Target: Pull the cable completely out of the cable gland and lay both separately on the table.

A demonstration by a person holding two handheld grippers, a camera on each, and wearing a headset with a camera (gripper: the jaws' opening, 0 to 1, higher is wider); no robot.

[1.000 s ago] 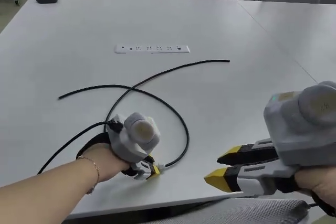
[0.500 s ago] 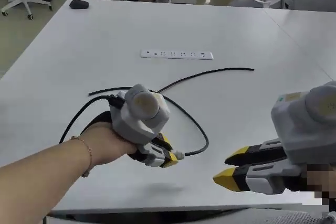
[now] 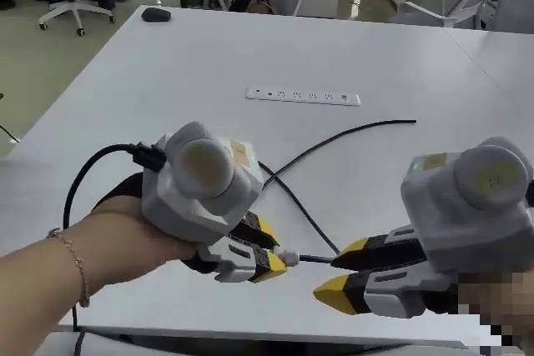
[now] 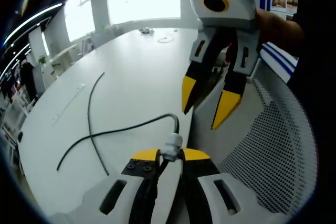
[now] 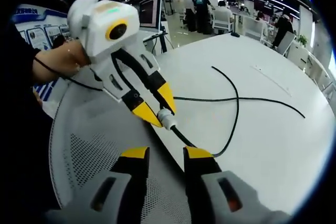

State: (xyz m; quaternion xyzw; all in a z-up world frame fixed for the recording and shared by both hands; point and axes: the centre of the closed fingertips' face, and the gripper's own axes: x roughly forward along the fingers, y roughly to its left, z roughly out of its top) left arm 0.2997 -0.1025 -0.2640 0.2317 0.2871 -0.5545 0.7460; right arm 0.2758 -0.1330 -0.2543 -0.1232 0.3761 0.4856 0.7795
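Clamped in left gripper (image 3: pixel 274 261): cable gland (image 3: pixel 289 257); right gripper (image 3: pixel 339 273) held parted, empty, just beside gland. Risk judged: gland pinched, cable (image 3: pixel 334 143) missed.

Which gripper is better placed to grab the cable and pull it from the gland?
Right. The left gripper is shut on the cable gland; the right gripper hangs open beside the cable's free stretch.

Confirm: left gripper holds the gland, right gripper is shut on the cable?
Wrong on the right gripper: its jaws stand open, not clamped on the cable, as the right gripper view shows. The left gripper does hold the gland.
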